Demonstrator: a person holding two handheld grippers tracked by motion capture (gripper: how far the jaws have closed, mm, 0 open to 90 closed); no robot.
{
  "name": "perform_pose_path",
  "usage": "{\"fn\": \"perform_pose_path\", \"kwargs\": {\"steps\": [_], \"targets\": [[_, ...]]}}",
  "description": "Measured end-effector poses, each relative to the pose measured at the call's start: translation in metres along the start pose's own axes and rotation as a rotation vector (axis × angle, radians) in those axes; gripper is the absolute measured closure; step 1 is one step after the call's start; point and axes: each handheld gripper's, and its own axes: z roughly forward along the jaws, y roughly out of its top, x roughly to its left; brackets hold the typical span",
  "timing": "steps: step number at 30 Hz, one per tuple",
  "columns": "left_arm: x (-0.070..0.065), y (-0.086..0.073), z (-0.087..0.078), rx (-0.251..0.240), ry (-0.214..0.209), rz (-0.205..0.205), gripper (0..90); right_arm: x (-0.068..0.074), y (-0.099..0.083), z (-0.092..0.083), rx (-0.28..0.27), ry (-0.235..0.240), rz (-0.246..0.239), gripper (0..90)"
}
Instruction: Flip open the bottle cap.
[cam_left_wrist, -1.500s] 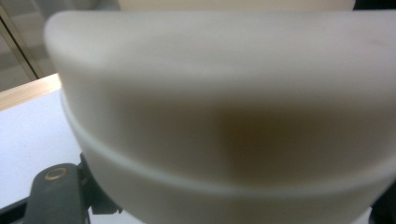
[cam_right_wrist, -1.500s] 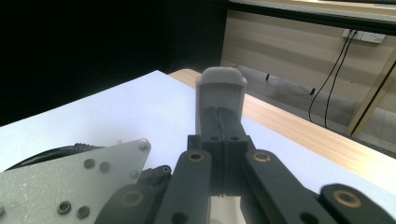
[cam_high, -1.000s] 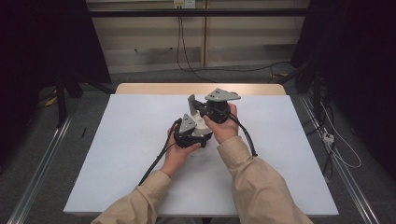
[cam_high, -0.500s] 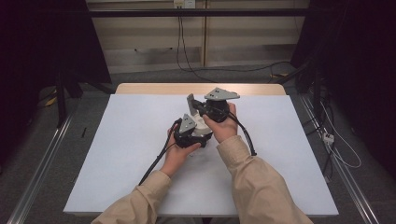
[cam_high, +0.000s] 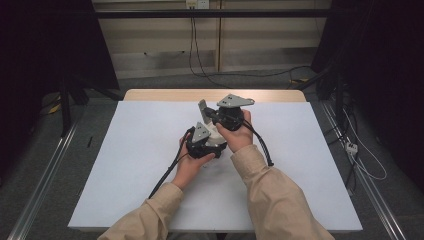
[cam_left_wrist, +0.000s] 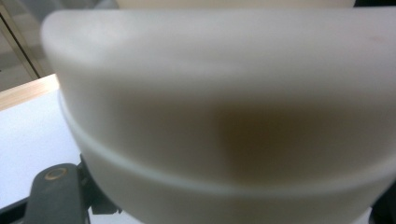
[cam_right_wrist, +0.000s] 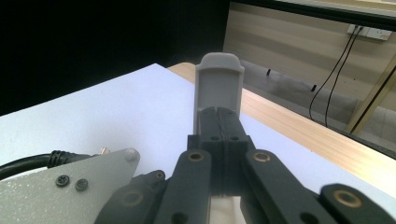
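Note:
Both hands hold their grippers close together over the middle of the white table (cam_high: 125, 165). My left gripper (cam_high: 211, 146) is shut on a white rounded object (cam_high: 218, 141). In the left gripper view this white object (cam_left_wrist: 224, 107) is blurred and very near, with one black jaw at the bottom left. Just behind it, my right gripper (cam_high: 206, 114) points left. Its black jaws are pressed together (cam_right_wrist: 218, 116) at the foot of a grey round-topped piece (cam_right_wrist: 218, 84), which stands up at the tips (cam_high: 202, 107).
Black cables (cam_high: 167, 172) trail from both grippers across the table toward the person. A wooden strip (cam_high: 215, 95) runs along the table's far edge. Metal rails (cam_high: 45, 185) and loose wires (cam_high: 360, 155) lie on the floor at either side.

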Motion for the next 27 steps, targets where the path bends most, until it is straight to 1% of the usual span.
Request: {"fn": "perform_pose_path", "kwargs": {"steps": [16,18,19,21,22,27], "targets": [[-0.0001,0.0,0.0,0.001,0.001,-0.002,18.7,-0.0004,-0.0023,0.0054,0.006,-0.002,0.003,90.0],[-0.0011,0.0,0.0003,0.001,-0.001,0.001,18.8,-0.0003,-0.0032,0.0069,0.016,-0.005,-0.004,90.0],[-0.0013,-0.0002,0.0002,-0.001,0.004,-0.009,18.7,-0.0003,-0.0035,0.0073,0.015,-0.004,-0.002,90.0],[-0.0013,-0.0002,0.0002,0.0,0.004,-0.008,18.7,0.0,-0.0032,0.0076,0.013,-0.003,-0.002,90.0],[-0.0005,0.0,0.0002,0.001,0.003,0.0,18.8,0.0003,-0.0029,0.0077,0.014,-0.003,-0.006,90.0],[-0.0003,0.0,0.0002,0.001,0.003,-0.002,18.8,0.0001,-0.0022,0.0084,0.019,-0.003,-0.01,90.0]]}}
